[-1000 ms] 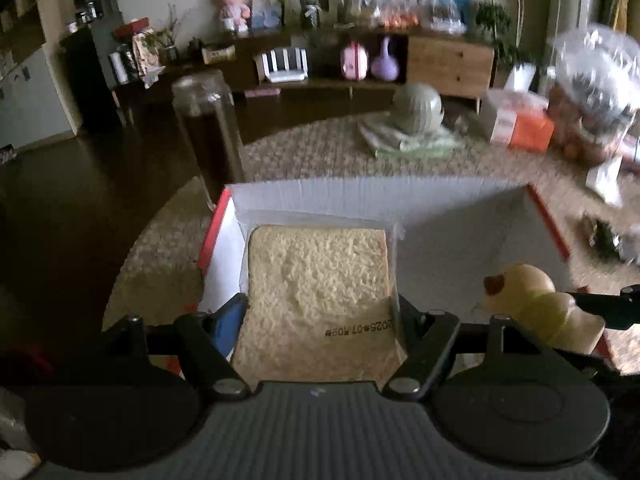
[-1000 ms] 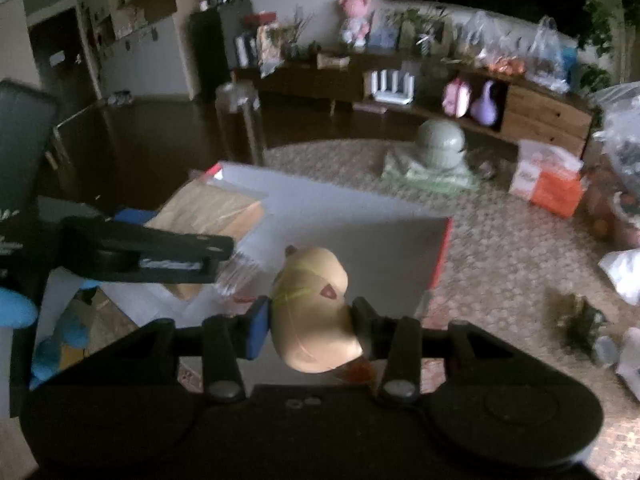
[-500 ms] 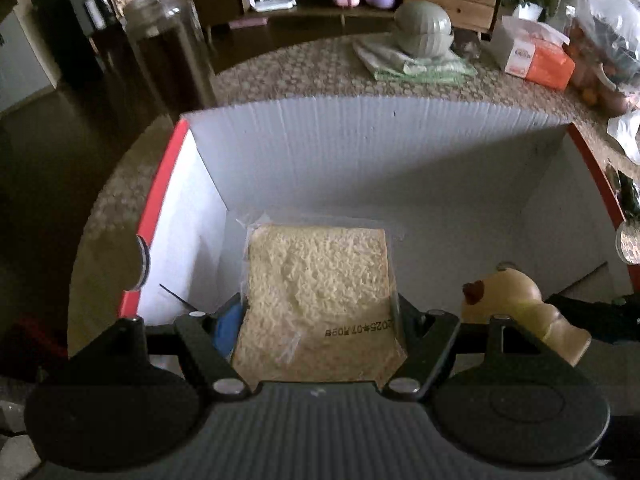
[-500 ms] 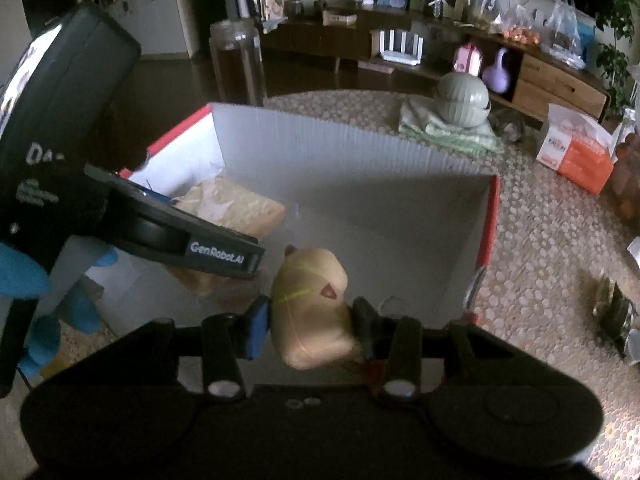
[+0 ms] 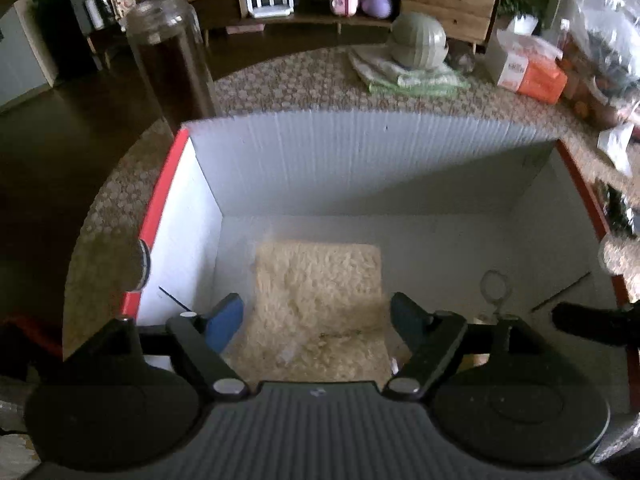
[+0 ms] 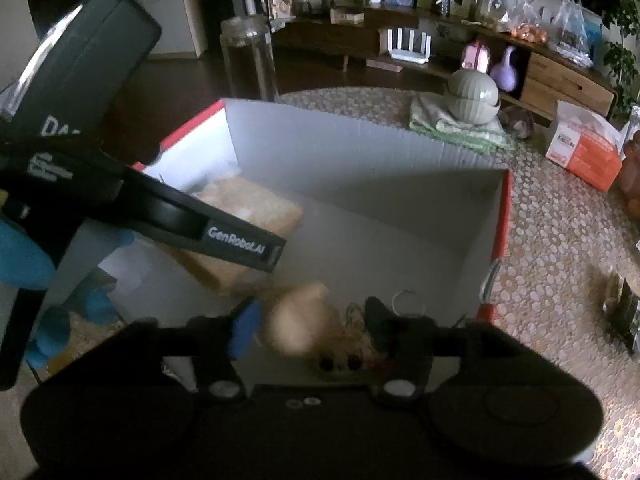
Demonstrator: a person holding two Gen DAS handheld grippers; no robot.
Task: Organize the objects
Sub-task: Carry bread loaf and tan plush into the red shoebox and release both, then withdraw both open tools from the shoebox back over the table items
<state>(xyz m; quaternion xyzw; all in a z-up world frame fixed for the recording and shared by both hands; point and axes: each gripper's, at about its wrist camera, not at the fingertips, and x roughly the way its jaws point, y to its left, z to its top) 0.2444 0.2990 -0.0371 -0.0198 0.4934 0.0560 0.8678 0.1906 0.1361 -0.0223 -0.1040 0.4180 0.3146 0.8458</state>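
A white cardboard box with red rim (image 5: pixel 360 168) stands on the patterned table. A bagged slice of bread (image 5: pixel 320 300) lies on the box floor, blurred, between the fingers of my left gripper (image 5: pixel 316 316), whose jaws stand apart from it. In the right wrist view the bread (image 6: pixel 248 208) lies under the left gripper's arm. A tan plush duck toy (image 6: pixel 300 320), blurred, sits low in the box between the spread fingers of my right gripper (image 6: pixel 308 320). A small keyring (image 6: pixel 406 300) lies on the box floor beside it.
A tall dark glass jar (image 5: pixel 168 64) stands behind the box at left. A green ribbed bowl on folded cloths (image 5: pixel 418 44), an orange tissue pack (image 5: pixel 528 68) and plastic bags (image 5: pixel 608 36) sit on the table at back right. A dark small object (image 6: pixel 620 308) lies right of the box.
Both grippers moved down into the box. The left gripper opened and the bread dropped to the box floor. The right gripper opened and the duck fell out of its grip.
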